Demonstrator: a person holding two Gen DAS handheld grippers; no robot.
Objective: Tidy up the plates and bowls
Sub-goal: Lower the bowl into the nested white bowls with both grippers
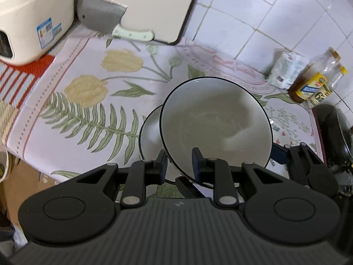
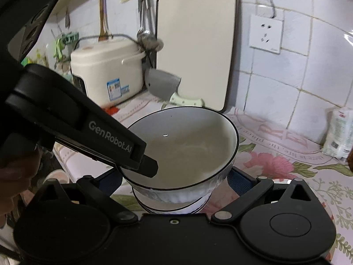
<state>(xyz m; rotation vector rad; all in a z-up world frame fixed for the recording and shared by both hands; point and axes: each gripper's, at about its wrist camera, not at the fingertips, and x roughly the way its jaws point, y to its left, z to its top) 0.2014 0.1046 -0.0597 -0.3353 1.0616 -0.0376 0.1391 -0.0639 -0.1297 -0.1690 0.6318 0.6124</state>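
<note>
My left gripper [image 1: 179, 161] pinches the near rim of the top bowl [image 1: 216, 128], tilted above the lower bowl [image 2: 174, 205], in front of the cutting board [image 2: 194, 50]. My right gripper [image 2: 176, 187] straddles the stack; whether its jaws press, I cannot tell. I'd level the bowl before seating it.

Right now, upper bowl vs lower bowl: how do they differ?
1. The upper bowl is tilted; the lower bowl looks level.
2. The left gripper pinches the upper bowl's rim; the lower bowl sits between the right gripper fingers, contact unclear.
3. The upper bowl's inside shows fully; the lower bowl is mostly hidden under it.
Shared: both are white with a dark rim.
</note>
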